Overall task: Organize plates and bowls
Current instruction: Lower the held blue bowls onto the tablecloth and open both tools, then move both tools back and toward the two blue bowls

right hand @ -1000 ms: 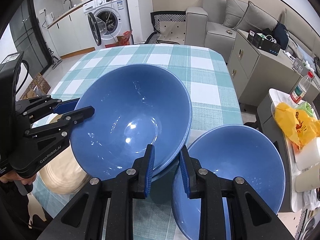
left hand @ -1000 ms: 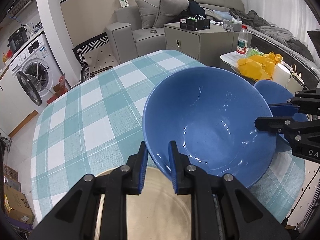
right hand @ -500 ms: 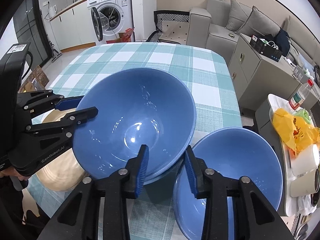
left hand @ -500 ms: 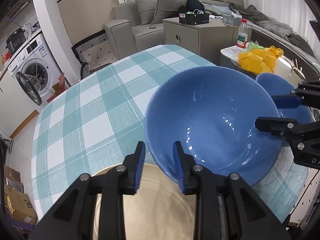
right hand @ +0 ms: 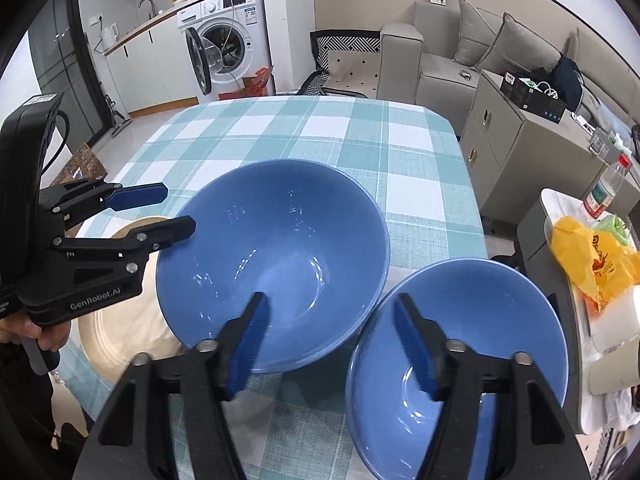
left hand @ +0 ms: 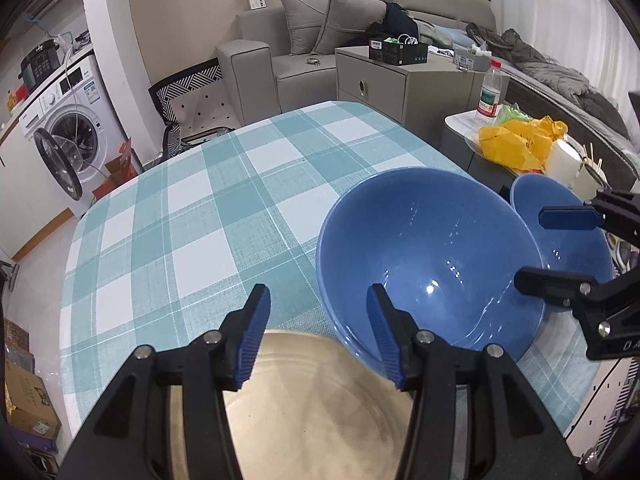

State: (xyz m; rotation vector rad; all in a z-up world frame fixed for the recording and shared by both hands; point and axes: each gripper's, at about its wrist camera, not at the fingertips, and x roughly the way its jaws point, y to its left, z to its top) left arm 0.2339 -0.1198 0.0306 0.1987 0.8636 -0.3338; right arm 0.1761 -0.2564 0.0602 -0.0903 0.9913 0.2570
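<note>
Your left gripper point(left hand: 318, 330) and right gripper point(right hand: 330, 340) gape empty; large bowl point(right hand: 272, 264) overlaps the beige plate point(right hand: 120, 332); smaller bowl point(right hand: 472, 344), at the table's point(right hand: 320, 132) right edge, remains unstacked.

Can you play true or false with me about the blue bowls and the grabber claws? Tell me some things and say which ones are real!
1. Both grabbers are open. True: the left gripper and right gripper each show a wide gap between their fingers and hold nothing.
2. There are three blue bowls on the table. False: only two, a large blue bowl and a smaller blue bowl.
3. The tablecloth has teal and white checks. True.
4. The tan plate is stacked inside the large bowl. False: it lies on the cloth beside that bowl.
5. The washing machine door is shut. False: it hangs open.
</note>
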